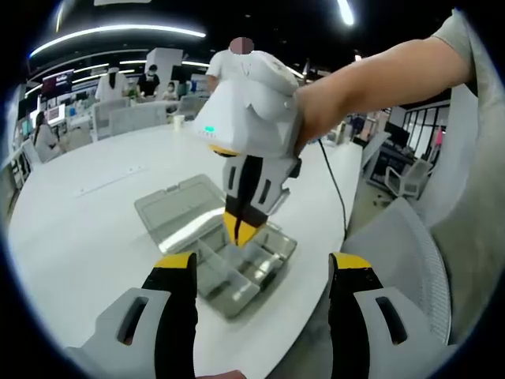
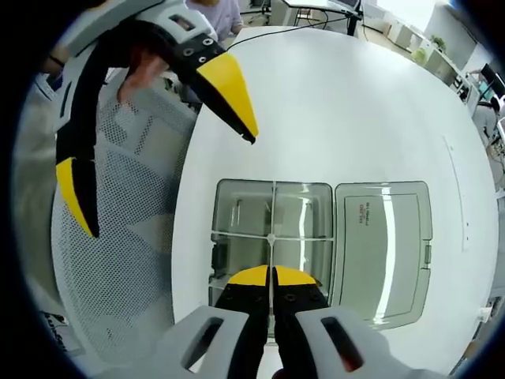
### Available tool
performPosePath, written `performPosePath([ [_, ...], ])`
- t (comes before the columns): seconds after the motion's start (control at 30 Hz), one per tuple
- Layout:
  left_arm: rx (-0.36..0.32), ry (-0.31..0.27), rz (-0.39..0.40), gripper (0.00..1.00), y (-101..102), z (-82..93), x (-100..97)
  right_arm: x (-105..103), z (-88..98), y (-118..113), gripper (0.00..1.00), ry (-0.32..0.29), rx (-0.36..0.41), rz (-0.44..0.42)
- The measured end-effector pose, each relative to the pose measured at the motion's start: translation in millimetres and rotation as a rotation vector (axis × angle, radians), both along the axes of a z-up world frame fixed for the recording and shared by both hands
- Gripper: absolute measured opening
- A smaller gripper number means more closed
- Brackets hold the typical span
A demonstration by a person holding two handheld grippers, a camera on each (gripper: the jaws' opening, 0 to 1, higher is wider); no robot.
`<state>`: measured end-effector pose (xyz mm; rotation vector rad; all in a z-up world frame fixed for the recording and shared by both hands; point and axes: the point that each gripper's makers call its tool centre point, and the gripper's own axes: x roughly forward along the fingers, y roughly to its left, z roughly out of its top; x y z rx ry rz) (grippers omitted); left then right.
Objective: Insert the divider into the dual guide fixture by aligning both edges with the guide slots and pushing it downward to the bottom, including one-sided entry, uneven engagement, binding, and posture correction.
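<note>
Right gripper view looks straight down its own right tool [image 2: 272, 276], whose yellow-tipped jaws are pressed nearly together on the thin clear divider [image 2: 272, 217], seen edge-on as a pale line running away from the tips. Pinching the top edge like this probably lets the person steer the panel down into the guide slots and correct any tilt if one side catches. Beyond the tips lies the clear plastic box [image 2: 237, 213] that serves as the fixture, its lid [image 2: 383, 249] folded flat open beside it on the white surface [image 2: 355, 110]. The divider runs along the box's middle, crossing a second partition; how deep it sits I cannot tell.

From the left gripper view, the right tool [image 1: 239, 229] comes down vertically into the box [image 1: 268, 257], which suits a straight push. The left tool [image 1: 264, 272] hangs wide open and empty above the box's near edge, apparently held ready to steady it.
</note>
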<state>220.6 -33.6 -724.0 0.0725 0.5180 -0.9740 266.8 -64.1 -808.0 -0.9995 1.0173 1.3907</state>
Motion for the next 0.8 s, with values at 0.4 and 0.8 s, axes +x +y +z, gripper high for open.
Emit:
performPosePath([
  [0.4,0.003,0.002,0.002,0.67,0.7,-0.1,-0.7,0.3,-8.0,1.0,0.0,0.013,0.041,0.008],
  [0.8,0.005,0.006,0.004,0.67,0.9,-1.0,-1.8,0.0,-16.8,1.9,0.0,0.011,0.049,0.011],
])
